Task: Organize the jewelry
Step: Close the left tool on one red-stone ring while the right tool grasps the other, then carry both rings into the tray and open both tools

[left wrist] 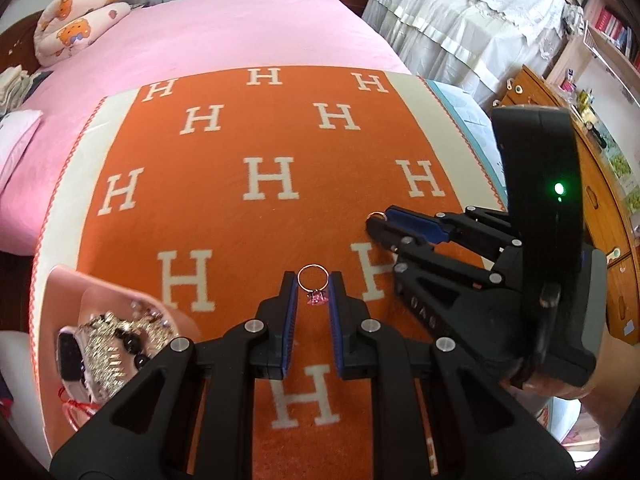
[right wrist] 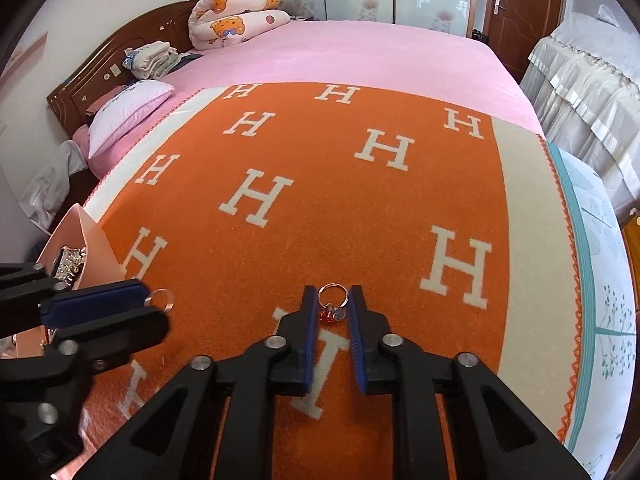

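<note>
My left gripper [left wrist: 313,286] fingers pinch a thin gold ring with a pink stone [left wrist: 313,280]. My right gripper [right wrist: 333,300] fingers pinch a gold ring with red and blue stones [right wrist: 332,300], both at lower centre over the orange H-patterned blanket [right wrist: 320,184].

Left gripper [left wrist: 313,286], right gripper [right wrist: 333,300] — jaws clamped

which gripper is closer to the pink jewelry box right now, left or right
Left. The left gripper, holding a pink-stone ring, sits just beside the pink box. The right gripper, holding another ring, is farther across the orange blanket.
</note>
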Motion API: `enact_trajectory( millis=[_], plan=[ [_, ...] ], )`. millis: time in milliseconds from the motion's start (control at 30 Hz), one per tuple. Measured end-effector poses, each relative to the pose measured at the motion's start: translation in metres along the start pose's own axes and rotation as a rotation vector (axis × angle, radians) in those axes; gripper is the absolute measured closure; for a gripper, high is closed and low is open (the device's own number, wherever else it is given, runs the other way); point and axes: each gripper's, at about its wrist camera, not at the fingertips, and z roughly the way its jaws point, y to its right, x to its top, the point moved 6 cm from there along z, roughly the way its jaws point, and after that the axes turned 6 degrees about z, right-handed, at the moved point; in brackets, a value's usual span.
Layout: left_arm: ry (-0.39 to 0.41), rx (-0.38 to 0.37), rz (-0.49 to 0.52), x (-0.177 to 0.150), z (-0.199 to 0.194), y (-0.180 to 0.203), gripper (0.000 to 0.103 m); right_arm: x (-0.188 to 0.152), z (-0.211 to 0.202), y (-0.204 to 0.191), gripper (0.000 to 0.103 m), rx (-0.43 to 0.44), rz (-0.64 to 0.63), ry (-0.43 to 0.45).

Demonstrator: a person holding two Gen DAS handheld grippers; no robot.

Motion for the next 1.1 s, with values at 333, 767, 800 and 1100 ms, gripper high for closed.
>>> enact_trajectory(
  millis=[333, 767, 800, 1100],
  plan=[
    [0.015, 0.026, -0.073, -0.022, -0.033, -0.031, 0.091, -0.011, -0.028, -0.008, 0.089, 0.055, 0.051, 0.030],
    [0.028, 0.109, -0.185, -0.078, -0.101, -0.095, 0.090, -0.046, -0.118, -0.095, 0.089, 0.204, 0.012, 0.051],
    [0.029, 0.116, -0.188, -0.081, -0.106, -0.099, 0.090, -0.047, -0.123, -0.104, 0.089, 0.217, 0.004, 0.052],
    [0.043, 0.158, -0.210, -0.096, -0.132, -0.133, 0.090, -0.036, -0.149, -0.189, 0.089, 0.305, -0.064, 0.063]
  ],
)
